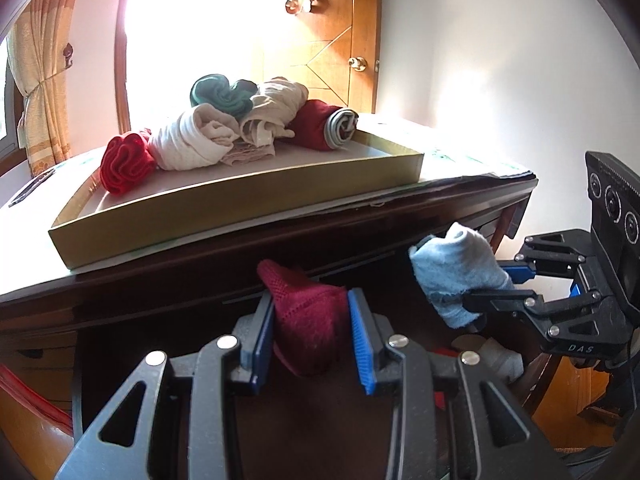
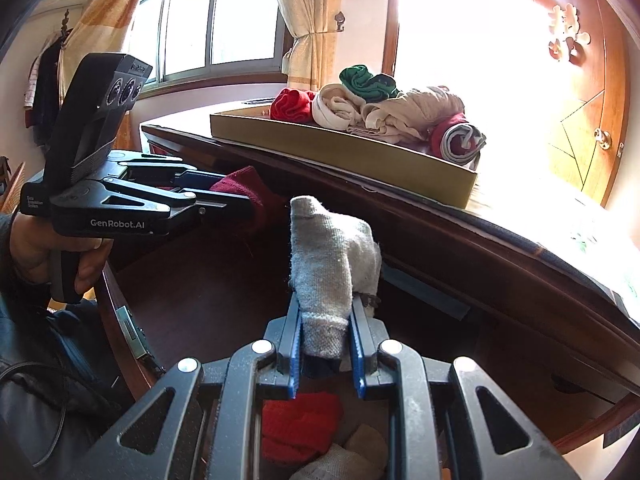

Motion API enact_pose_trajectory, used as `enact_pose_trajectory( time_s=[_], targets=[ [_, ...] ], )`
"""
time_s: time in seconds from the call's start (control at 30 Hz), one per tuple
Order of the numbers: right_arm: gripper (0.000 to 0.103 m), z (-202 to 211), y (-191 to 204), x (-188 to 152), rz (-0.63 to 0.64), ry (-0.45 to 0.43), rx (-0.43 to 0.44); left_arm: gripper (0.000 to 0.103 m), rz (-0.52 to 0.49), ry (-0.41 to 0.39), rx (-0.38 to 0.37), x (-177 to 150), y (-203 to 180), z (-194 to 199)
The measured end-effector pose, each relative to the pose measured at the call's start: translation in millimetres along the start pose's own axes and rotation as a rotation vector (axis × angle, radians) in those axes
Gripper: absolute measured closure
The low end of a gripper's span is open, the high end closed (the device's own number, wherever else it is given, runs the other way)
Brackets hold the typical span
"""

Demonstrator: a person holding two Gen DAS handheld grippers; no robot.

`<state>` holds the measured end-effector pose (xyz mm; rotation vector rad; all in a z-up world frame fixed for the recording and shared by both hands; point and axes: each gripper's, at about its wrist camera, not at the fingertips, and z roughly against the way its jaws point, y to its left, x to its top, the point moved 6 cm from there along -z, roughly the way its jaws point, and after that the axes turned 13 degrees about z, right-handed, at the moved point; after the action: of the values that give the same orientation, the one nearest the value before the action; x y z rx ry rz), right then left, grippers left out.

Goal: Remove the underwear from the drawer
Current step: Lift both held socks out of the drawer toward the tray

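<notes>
Between our left hand-held gripper's (image 1: 310,334) blue pads we pinch a maroon underwear roll (image 1: 308,320); our right hand-held gripper (image 2: 326,350) clamps a pale grey-blue roll (image 2: 332,264), both raised above the open drawer (image 2: 224,280). Only our right view shows the hand (image 2: 36,248), window (image 2: 200,20) and red rolls (image 2: 300,428) left in the drawer. More rolls sit in the tray (image 1: 240,208) on the table (image 1: 160,284).

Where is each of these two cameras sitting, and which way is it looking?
Left wrist: on the left gripper, looking along its fingers at a maroon roll; right gripper at right.
Right wrist: on the right gripper, clamping a pale roll; left gripper and a hand at left.
Shared: the tray of rolls on the desk.
</notes>
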<state>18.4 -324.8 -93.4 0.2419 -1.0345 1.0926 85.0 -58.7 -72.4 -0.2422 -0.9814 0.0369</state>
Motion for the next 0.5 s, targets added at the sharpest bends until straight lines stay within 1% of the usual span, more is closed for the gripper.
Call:
enact_pose_trajectory(
  time_s=[0.13,0.5],
  targets=[
    [0.081,5,2,2,0.015,-0.029,-0.009,0.069,0.006,-0.027,-0.006,1,0,4],
    [0.081,15,1,6,0.001,-0.088,-0.034,0.069,0.017,-0.053,-0.022,4,0,7]
  ],
)
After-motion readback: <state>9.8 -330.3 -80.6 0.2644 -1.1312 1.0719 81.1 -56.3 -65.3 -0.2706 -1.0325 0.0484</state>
